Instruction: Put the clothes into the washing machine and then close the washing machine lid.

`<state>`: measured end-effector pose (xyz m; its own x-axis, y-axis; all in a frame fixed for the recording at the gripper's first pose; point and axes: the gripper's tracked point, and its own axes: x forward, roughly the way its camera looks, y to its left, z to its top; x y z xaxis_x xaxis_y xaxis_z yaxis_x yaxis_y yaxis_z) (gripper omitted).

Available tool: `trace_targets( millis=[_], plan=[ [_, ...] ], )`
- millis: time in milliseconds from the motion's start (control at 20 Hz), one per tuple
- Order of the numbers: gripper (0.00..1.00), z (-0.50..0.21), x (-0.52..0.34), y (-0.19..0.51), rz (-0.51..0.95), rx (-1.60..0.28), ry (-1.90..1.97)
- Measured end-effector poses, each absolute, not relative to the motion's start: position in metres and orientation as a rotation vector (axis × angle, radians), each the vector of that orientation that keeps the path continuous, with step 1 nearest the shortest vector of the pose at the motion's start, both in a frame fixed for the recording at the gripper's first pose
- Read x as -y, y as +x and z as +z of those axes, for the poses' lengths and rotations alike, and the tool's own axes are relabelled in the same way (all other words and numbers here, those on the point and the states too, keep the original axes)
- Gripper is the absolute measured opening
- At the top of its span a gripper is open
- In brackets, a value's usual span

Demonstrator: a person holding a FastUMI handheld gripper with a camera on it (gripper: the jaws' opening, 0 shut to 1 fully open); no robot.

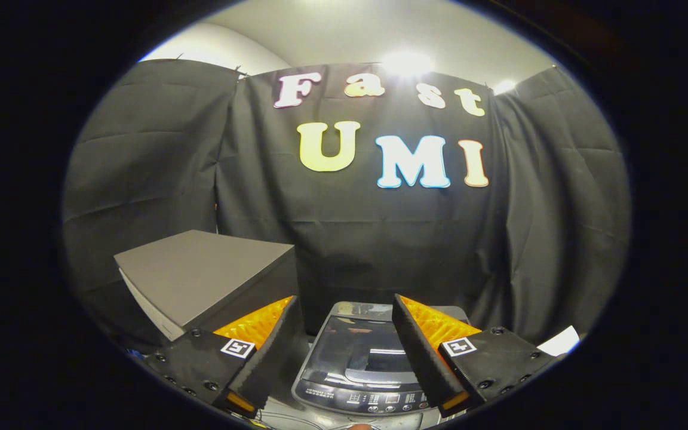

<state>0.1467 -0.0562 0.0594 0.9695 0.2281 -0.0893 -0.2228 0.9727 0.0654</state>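
Fingers of my gripper spread wide, holding nothing | grey box at 10 o'clock | washing machine between fingers at 6 o'clock, lid looks closed, stiff, smooth; I would grip its front edge.

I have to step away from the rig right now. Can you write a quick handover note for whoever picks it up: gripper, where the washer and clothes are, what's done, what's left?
Gripper: fingers apart, holding nothing, raised above the washing machine.
Washing machine: small top-loader seen between the fingers and below them, its glass lid lying flat, so shut.
Grey box: beside the machine, beyond the finger on that side.
Clothes: I cannot place any from this view, and whether some are already in the drum cannot be told through the lid.
Done: lid is down.
Left: confirm the clothes are inside; if not, open the lid, load them, close it.
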Motion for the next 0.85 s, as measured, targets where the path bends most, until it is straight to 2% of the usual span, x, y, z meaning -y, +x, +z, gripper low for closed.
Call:
trace_targets(
  millis=[300, 850],
  plan=[
    [0.99, 0.046, 0.051, 0.099, 0.191, 0.045, -0.038],
    [0.97, 0.005, 0.074, 0.058, 0.086, -0.021, 0.042]
  ],
)
